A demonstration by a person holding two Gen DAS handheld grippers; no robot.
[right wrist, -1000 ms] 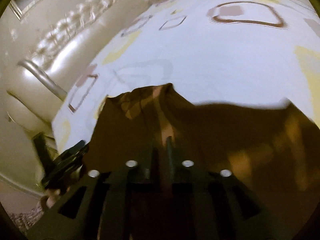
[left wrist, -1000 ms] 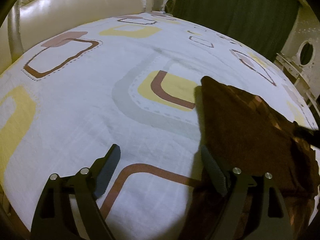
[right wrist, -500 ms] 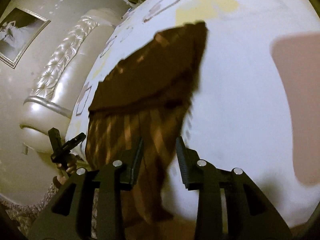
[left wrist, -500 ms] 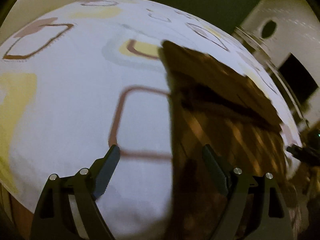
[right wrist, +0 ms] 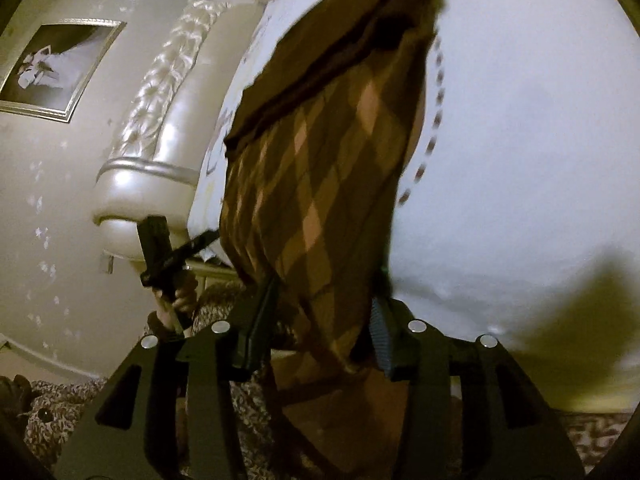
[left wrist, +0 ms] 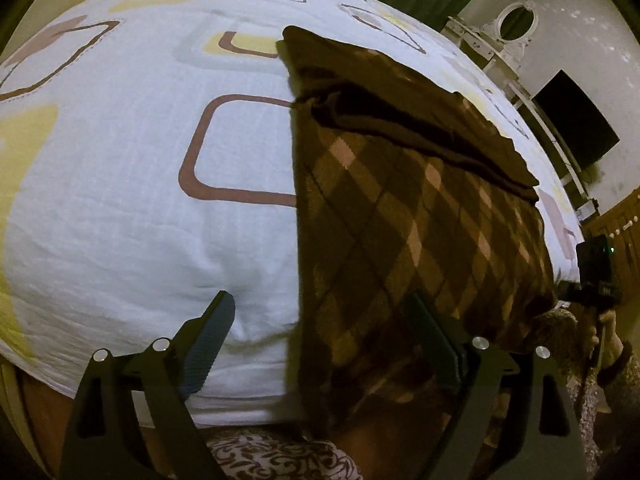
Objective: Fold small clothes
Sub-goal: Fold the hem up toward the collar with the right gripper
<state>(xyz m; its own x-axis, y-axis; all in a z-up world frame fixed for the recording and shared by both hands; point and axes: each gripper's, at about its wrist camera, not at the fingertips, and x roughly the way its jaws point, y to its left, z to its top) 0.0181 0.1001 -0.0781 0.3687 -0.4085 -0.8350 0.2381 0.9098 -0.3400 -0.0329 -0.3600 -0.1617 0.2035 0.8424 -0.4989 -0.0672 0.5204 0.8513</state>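
Note:
A brown checked garment lies on the bed, its near end hanging over the front edge and a dark band folded across its far part. My left gripper is open above the bed edge, its right finger over the garment's left edge. In the right wrist view the garment runs away from me. My right gripper is open, one finger on each side of the hanging end, which passes between them without being pinched. Each gripper shows small in the other's view: the right and the left.
The bed sheet is white with brown and yellow rounded squares. A padded cream headboard stands behind the bed, with a framed picture on the wall. A dark screen and white furniture stand at the far right. Patterned carpet lies below.
Both grippers have drawn back to the bed's front edge. My right gripper, shut on the garment a second ago, has opened. The garment now lies longer, its near end over the edge.

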